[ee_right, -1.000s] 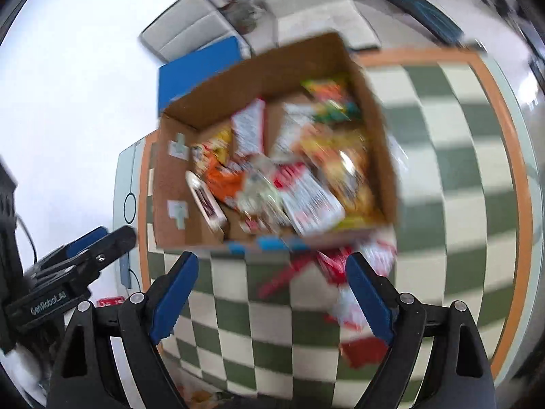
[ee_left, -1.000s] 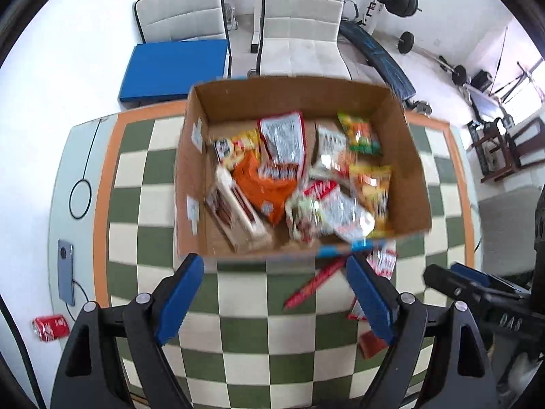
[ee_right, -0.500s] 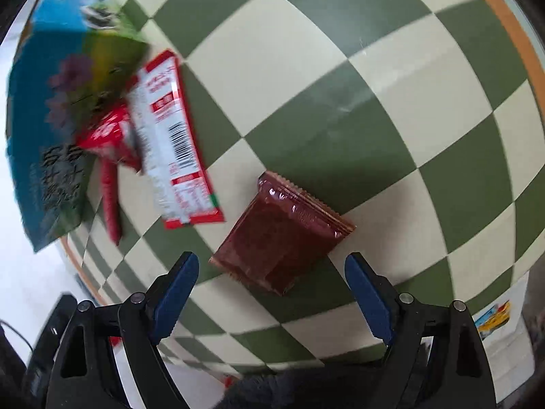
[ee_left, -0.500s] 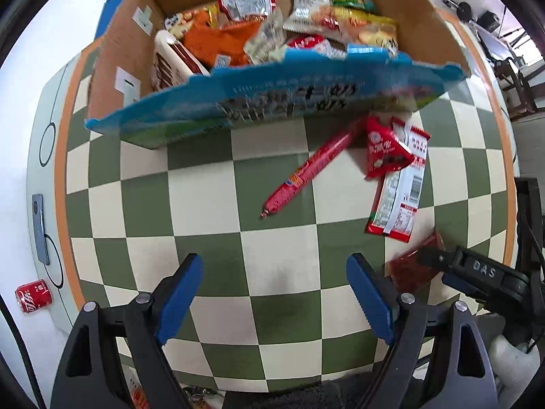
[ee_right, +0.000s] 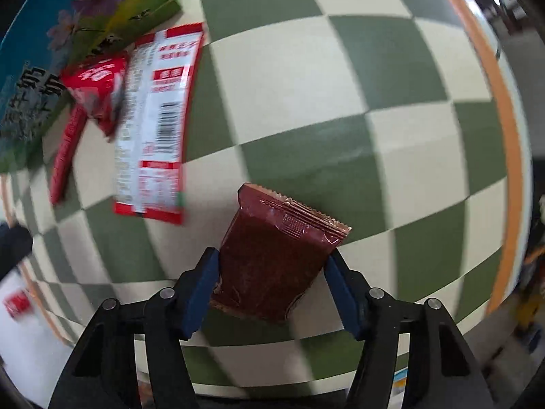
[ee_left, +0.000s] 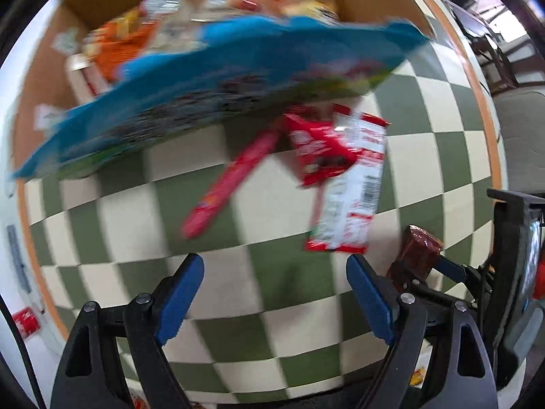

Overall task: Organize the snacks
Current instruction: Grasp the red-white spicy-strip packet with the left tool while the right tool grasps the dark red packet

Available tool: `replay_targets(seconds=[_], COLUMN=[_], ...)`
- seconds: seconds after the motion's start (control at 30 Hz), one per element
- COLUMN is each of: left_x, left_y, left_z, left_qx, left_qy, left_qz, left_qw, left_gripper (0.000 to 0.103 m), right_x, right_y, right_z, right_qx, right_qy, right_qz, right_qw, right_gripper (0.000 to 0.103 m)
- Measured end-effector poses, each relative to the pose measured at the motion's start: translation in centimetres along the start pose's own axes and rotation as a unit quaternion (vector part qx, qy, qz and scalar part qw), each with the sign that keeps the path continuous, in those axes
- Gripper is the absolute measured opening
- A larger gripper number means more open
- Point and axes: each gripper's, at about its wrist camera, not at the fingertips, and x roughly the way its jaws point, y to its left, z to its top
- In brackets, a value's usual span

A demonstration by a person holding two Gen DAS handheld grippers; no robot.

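Two blue pads of our right gripper are closing on the dark red packet, which lies between them on the checkered tabletop, both pads touching its sides. Our left gripper hangs wide apart over bare squares. Farther off lie the white-and-red packet and the cardboard box.

Green-and-cream checkered tabletop, orange-edged
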Motion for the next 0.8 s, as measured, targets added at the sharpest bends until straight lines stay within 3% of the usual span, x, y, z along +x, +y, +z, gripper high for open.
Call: replay_targets(seconds=[0.2,0.43,0.67,0.8], left_x=[4.2,5.4,5.7,5.8], left_y=[-3.8,-6.8,-9.0,-8.7], left_z=[3.6,6.1,5.8,4.6], left_qx=[0.011,0.031,0.060,0.045], left_qy=[0.046,0.034,0.042,0.058], left_qz=[-0.015,0.033,0.090,0.073], left_qw=[0.9988,0.9984,0.9932,0.9946], left_gripper=[0.086,0.086,0.085,0.086], right_x=[-0.8,-1.7,-1.6,-1.8], right_y=[-3.5,-5.2,-4.3,-4.7], right_z=[1.7,3.6,4.2,4.5], right_qx=[-0.020,-0.048,-0.039,-0.023], right_qy=[0.012,0.021,0.038,0.041], right_qz=[0.001,0.008,0.013,0.019], right_qw=[1.000,0.999,0.998,0.999], right_gripper=[0.065,0.066,0.072,0.072])
